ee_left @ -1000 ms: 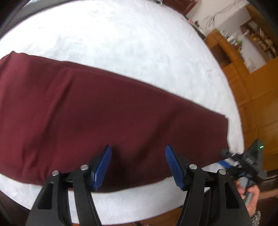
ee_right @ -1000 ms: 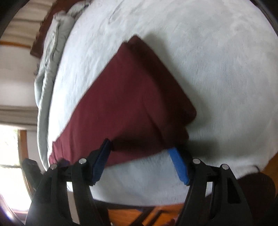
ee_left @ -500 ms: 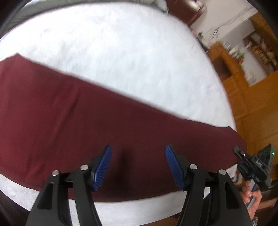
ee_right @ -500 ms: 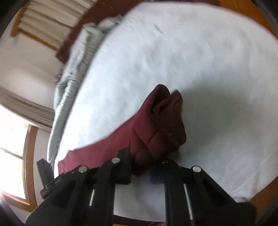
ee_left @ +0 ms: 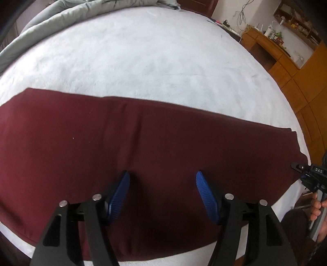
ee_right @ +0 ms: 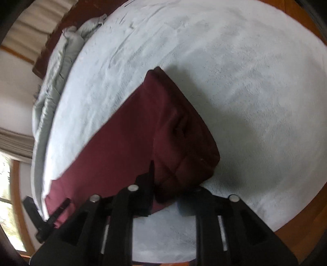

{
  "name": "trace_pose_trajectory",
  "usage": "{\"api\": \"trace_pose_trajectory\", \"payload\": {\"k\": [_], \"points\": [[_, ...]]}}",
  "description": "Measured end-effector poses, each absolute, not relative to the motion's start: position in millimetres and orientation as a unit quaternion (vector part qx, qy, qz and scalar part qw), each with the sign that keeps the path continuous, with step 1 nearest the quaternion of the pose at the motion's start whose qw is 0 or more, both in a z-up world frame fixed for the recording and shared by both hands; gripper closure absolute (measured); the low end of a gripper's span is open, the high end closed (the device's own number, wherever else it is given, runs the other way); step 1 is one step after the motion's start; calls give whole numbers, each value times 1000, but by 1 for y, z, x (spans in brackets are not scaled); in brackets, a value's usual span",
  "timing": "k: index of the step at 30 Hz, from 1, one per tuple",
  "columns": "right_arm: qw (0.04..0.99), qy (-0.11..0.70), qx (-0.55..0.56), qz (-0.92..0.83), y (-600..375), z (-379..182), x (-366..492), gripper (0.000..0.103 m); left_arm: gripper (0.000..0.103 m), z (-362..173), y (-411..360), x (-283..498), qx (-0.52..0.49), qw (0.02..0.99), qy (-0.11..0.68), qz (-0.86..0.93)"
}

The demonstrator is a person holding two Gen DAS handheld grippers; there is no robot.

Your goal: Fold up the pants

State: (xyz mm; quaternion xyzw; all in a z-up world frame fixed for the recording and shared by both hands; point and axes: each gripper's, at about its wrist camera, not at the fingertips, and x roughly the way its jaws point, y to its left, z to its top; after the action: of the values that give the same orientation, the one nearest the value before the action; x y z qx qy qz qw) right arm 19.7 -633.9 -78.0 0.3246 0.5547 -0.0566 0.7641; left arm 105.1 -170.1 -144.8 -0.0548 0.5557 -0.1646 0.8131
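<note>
Dark red pants point(ee_left: 143, 143) lie stretched in a long band across the white bed cover point(ee_left: 163, 61). My left gripper point(ee_left: 162, 176) hovers just above their middle, its blue pads wide apart and still opening a little, with nothing pinched between them. In the right wrist view, my right gripper point(ee_right: 173, 188) is shut on the end of the pants point(ee_right: 126, 147), which is lifted and bunched into a fold, casting a shadow on the cover; its jaws are opening. The right gripper point(ee_left: 314, 178) also shows at the left view's far right edge, at the pants' end.
A rolled grey duvet point(ee_left: 61, 16) lies along the far side of the bed point(ee_right: 255, 81). Wooden desk and cabinets point(ee_left: 276, 51) stand past the bed's right side. A person's hand point(ee_left: 318, 206) holds the right gripper's handle. A window point(ee_right: 8, 204) is at the left.
My right gripper closed on the pants' end, then lifted it off the bed into a bunched fold. The left gripper stayed open over the pants while its view tilted to show more bed.
</note>
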Motion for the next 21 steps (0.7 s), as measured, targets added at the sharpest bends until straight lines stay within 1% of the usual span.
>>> {"api": "trace_pose_trajectory", "payload": {"k": [1,2,3,4,6,8,11,13,14,16,17,18,21], "points": [[763,557,324,-54,-634,-75,18,77,36,-143,-169,105,-64,811,558,-166],[761,562,320,-54,-637,-74,17,62,35,-139,-165,105,-80,806,562,-169],[760,566,317,-53,-634,-72,16,52,35,-137,-164,105,-86,804,563,-170],[762,562,318,-52,-635,-69,14,49,34,-133,-161,103,-88,804,563,-172],[759,559,329,-55,-638,-65,6,35,32,-128,-156,98,-81,804,562,-174],[755,556,343,-57,-643,-62,1,35,28,-127,-152,94,-69,808,560,-170],[748,561,349,-58,-642,-64,-1,32,26,-132,-145,90,-61,809,561,-162],[740,562,362,-66,-640,-73,4,30,26,-138,-146,91,-73,803,570,-159],[738,558,374,-71,-639,-78,6,32,26,-141,-147,91,-75,803,571,-157],[743,551,373,-69,-636,-81,11,45,22,-150,-154,94,-59,801,576,-155],[747,548,370,-64,-634,-81,13,64,22,-153,-155,95,-55,800,577,-155],[748,547,371,-61,-631,-82,16,88,22,-152,-156,94,-52,802,575,-155],[757,527,385,-36,-631,-70,20,90,22,-145,-153,95,-68,802,573,-155]]}}
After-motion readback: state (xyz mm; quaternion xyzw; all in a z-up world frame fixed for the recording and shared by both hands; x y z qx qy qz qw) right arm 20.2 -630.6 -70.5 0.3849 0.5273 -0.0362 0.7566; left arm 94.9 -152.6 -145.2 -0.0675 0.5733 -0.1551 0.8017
